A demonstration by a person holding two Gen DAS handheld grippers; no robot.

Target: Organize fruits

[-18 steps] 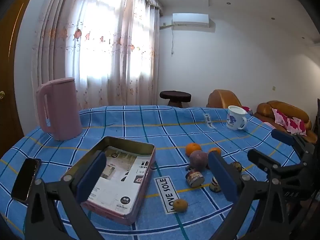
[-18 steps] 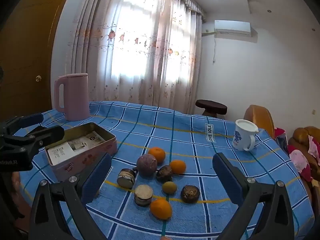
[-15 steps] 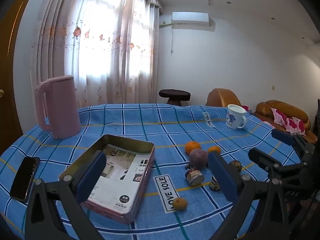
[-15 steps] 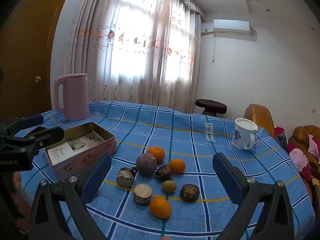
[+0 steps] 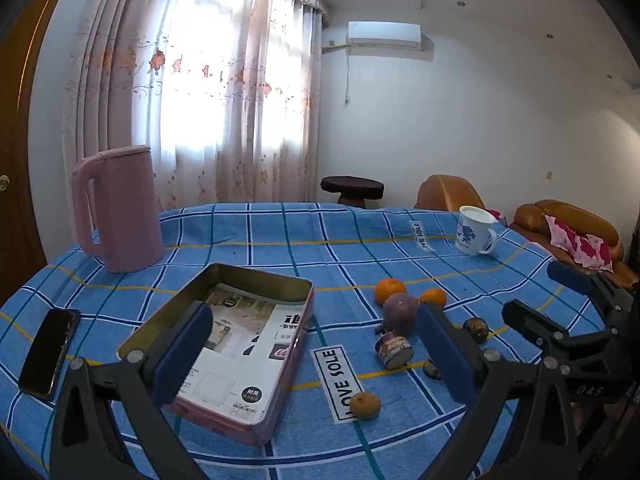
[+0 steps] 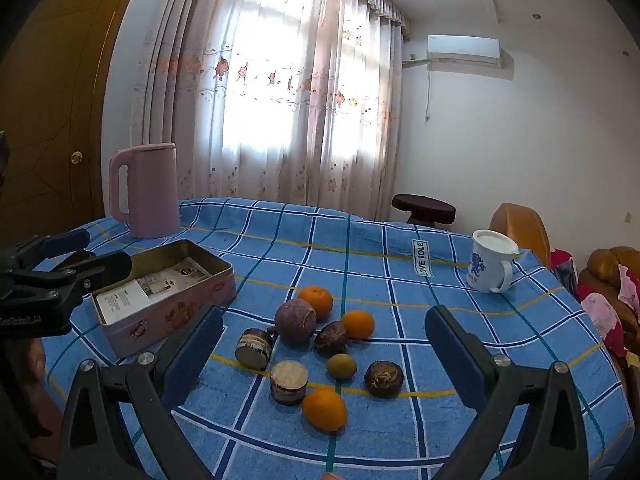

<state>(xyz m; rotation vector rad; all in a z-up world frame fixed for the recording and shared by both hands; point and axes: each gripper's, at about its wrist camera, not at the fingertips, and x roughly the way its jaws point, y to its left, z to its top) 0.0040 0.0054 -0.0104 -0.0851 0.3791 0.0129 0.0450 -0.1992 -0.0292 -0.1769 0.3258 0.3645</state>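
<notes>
The fruits lie in a loose cluster on the blue checked tablecloth (image 6: pixel 360 232). A big purple fruit (image 6: pixel 295 322) sits in the middle of the group, an orange (image 6: pixel 317 300) just behind it and a second orange (image 6: pixel 359 324) to its right. A dark wrinkled fruit (image 6: pixel 331 337) touches the purple one's right side. Nearer me are a small green fruit (image 6: pixel 342 366), a cut brown fruit (image 6: pixel 384 373), two cut halves lying near each other (image 6: pixel 253 348) (image 6: pixel 289 377), and a third orange (image 6: pixel 324 409) closest of all.

My right tongs (image 6: pixel 324 344) hang above the near edge of this cluster, spread wide and holding nothing; most of the fruit shows between its two blue pads (image 6: pixel 196 350).

To the left of the fruit stands the open pink tin (image 5: pixel 240 344), lined with printed paper. My left tongs (image 5: pixel 316 354) hover over it, also wide open and empty, the fruit lying off to their right.

Farther out: a pink kettle (image 5: pixel 116 208), a phone (image 5: pixel 50 346), a white mug (image 6: pixel 491 260).
</notes>
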